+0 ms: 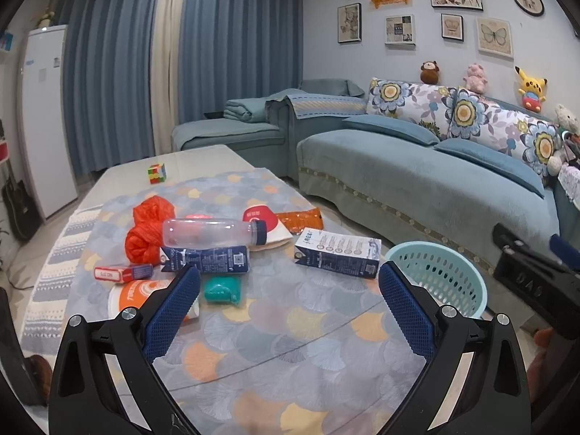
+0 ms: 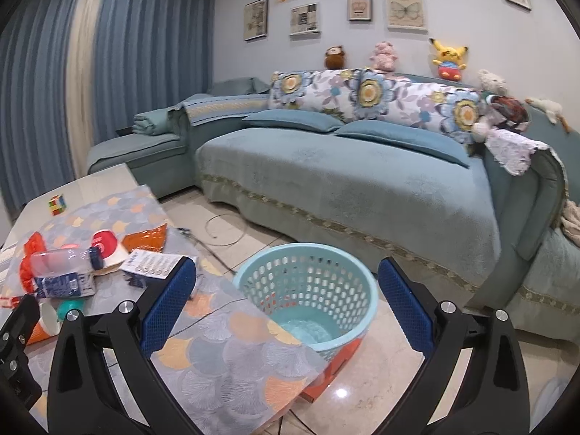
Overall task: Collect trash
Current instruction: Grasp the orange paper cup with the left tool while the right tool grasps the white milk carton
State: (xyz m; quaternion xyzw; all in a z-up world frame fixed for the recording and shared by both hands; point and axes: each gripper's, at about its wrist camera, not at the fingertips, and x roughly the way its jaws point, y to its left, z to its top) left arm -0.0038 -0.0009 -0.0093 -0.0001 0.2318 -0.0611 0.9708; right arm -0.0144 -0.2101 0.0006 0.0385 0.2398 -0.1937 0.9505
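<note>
Through the left wrist camera we see our left gripper (image 1: 289,286) hovering over the table (image 1: 203,161) with its blue-padded fingers (image 1: 174,311) spread wide and nothing between them. The trash lies in a loose heap on the patterned tablecloth (image 1: 282,340) ahead. A clear plastic bottle (image 1: 214,232) with a dark blue cap rests on its side on top of a dark blue carton (image 1: 206,258). Behind them sits a crumpled orange plastic bag (image 1: 146,228). A small red box (image 1: 121,273) lies to the left, just beside an orange-and-white paper cup (image 1: 134,295) on its side. A teal crumpled wad (image 1: 222,290) sits near the left fingertip. To the right lies a white milk carton (image 1: 337,254), with an orange foil wrapper (image 1: 299,220) behind it. A Rubik's cube (image 1: 157,173) stands well apart at the far end. The light blue perforated basket (image 1: 440,275) stands off the table's right edge, and our right gripper (image 1: 536,279) shows beyond it.

Through the right wrist camera we see our right gripper (image 2: 286,286) also with fingers (image 2: 406,311) wide apart and empty, hanging above the basket (image 2: 308,290), which stands on the tiled floor (image 2: 380,369) between table and sofa (image 2: 344,188). The basket's interior looks empty. The trash pile, including the bottle (image 2: 61,257) and the white carton (image 2: 152,262), lies at the left on the tablecloth (image 2: 232,355).
</note>
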